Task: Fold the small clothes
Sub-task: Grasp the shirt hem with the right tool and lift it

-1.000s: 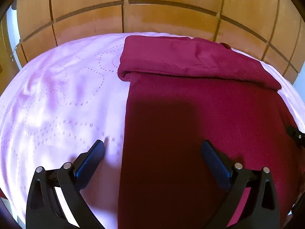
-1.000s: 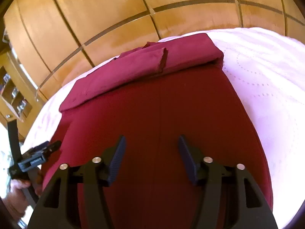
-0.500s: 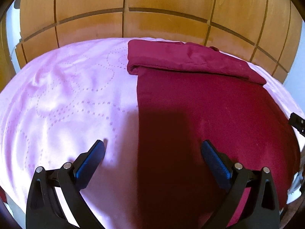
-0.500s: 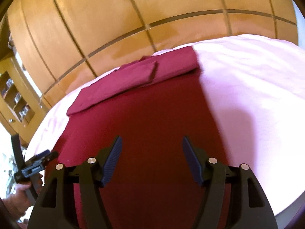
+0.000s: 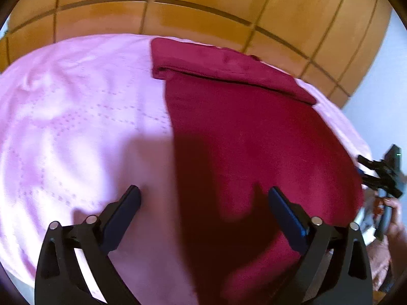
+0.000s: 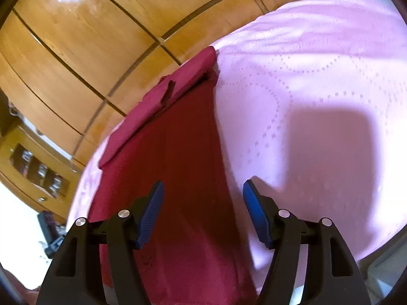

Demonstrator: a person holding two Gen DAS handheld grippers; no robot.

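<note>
A dark red garment (image 5: 249,137) lies flat on a pink bedspread (image 5: 76,117), its far end folded over into a band (image 5: 223,68). My left gripper (image 5: 203,200) is open and empty above the garment's left edge near its near end. My right gripper (image 6: 202,195) is open and empty above the garment's (image 6: 175,167) right edge, with the folded band (image 6: 183,81) far ahead. The right gripper also shows at the right edge of the left wrist view (image 5: 381,175), held by a hand.
A wooden panelled wardrobe (image 5: 178,7) stands behind the bed. The pink bedspread (image 6: 318,89) spreads wide to the right of the garment. A wooden shelf unit (image 6: 38,170) stands at the left in the right wrist view. The bed's near edge is close below both grippers.
Both grippers have pulled back toward the near end of the garment. The right gripper has swung right, over the garment's right edge. Both stay open and empty.
</note>
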